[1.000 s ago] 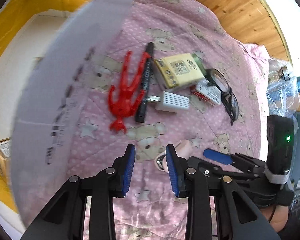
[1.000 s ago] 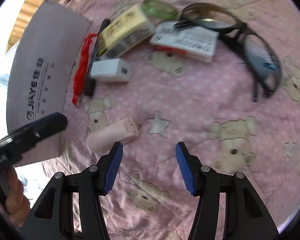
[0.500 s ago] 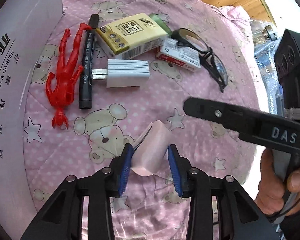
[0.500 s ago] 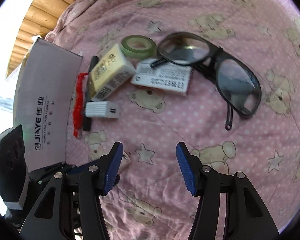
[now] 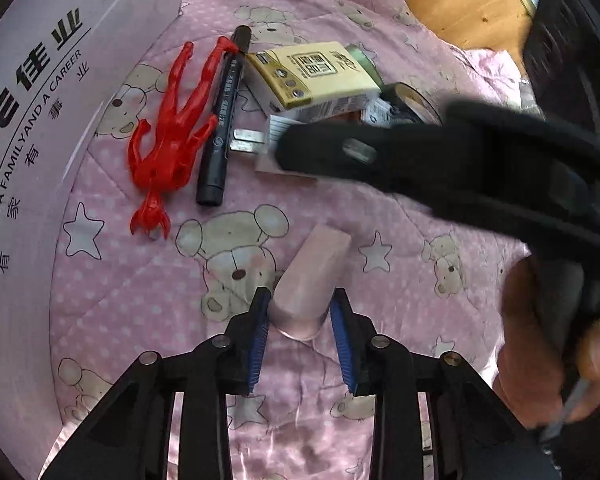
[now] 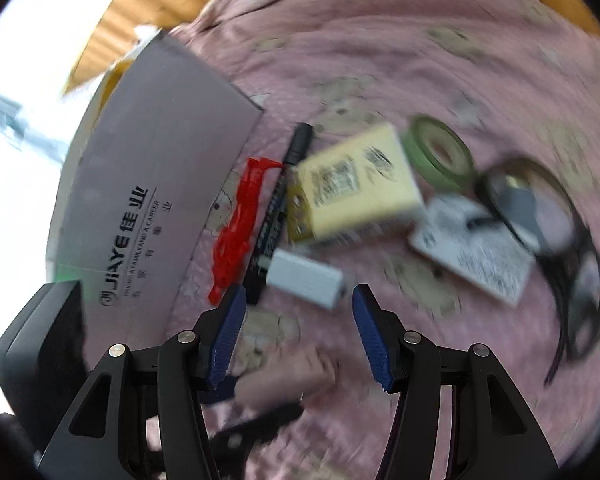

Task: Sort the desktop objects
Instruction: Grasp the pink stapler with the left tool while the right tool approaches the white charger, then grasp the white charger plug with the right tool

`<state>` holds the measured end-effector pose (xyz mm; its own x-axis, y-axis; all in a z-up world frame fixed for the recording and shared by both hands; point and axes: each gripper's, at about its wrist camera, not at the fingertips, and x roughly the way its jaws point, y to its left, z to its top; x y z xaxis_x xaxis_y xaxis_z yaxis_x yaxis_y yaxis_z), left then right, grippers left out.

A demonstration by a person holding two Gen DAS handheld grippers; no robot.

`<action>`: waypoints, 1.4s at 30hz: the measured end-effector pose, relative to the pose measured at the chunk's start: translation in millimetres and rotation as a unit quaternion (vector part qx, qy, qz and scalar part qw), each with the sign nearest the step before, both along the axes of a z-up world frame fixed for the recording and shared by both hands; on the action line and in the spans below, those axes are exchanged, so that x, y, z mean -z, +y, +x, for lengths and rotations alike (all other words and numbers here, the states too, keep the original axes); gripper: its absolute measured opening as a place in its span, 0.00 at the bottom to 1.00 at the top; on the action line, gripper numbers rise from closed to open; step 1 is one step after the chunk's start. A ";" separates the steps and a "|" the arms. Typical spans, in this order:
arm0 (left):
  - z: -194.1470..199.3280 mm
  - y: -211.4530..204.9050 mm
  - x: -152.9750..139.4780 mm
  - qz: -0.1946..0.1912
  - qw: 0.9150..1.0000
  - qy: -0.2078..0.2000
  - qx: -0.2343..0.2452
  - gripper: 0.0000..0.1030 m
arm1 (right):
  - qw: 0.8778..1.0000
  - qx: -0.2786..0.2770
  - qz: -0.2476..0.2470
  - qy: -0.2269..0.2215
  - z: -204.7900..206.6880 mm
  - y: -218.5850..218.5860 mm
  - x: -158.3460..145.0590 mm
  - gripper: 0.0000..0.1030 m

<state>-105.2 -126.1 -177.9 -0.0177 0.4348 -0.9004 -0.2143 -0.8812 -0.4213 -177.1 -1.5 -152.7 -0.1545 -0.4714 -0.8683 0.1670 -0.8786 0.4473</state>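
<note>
From the left wrist view, my left gripper (image 5: 300, 328) has its 2 blue ribbed pads on either side of the pink case (image 5: 314, 280), which lies on the pink bear-print quilt (image 5: 140, 280). The jaws look closed onto its near rounded end, though I cannot tell how firm the contact is. To do this pick well, I judge I should squeeze evenly across the smooth, rounded sides, which may slip, then lift straight so the soft cloth does not drag. Beyond lie the red plastic figure (image 5: 172, 132), the black marker (image 5: 220, 128) just beside it, and the yellow carton (image 5: 316, 76). The grey printed box (image 5: 40, 80) stands at the left. The right tool crosses the frame, blurred, with a hand (image 5: 540, 340) on it.

From the right wrist view, blurred by motion, my right gripper (image 6: 298, 332) is spread wide and holds nothing, hovering over the white charger (image 6: 304, 280), a hard ribbed block. The green tape roll (image 6: 436, 152), the white printed pack (image 6: 472, 248) and the glossy dark glasses (image 6: 560, 248) sit to the right
</note>
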 end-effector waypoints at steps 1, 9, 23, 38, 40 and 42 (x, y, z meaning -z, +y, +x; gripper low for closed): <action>1.2 0.3 -0.2 -0.002 1.000 0.001 0.002 0.30 | 1.000 -0.015 0.005 0.003 -2.9 -5.4 2.8 0.56; 2.5 -2.3 -3.3 0.013 1.000 0.001 -0.004 0.30 | 0.999 -0.008 0.010 -0.039 9.0 10.8 8.7 0.09; 3.3 -3.4 -8.0 0.009 1.000 0.007 0.000 0.31 | 0.997 -0.041 0.051 0.028 6.5 6.3 7.3 0.54; -3.3 7.2 -11.9 0.009 1.000 0.028 0.001 0.27 | 0.997 0.053 0.061 -0.019 41.3 62.9 -10.6 0.39; -2.1 5.7 -9.4 0.006 1.000 0.023 0.005 0.27 | 0.996 0.052 0.069 -0.024 49.0 62.5 -6.4 0.40; -2.3 9.3 -6.3 0.000 1.000 0.018 0.007 0.27 | 0.996 0.050 0.074 -0.019 50.2 50.5 -2.4 0.41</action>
<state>-107.5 -116.8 -171.6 -0.0441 0.4361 -0.8988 -0.2417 -0.8776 -0.4140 -126.8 49.1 -150.3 -0.1598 -0.3222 -0.9331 0.0600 -0.9466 0.3166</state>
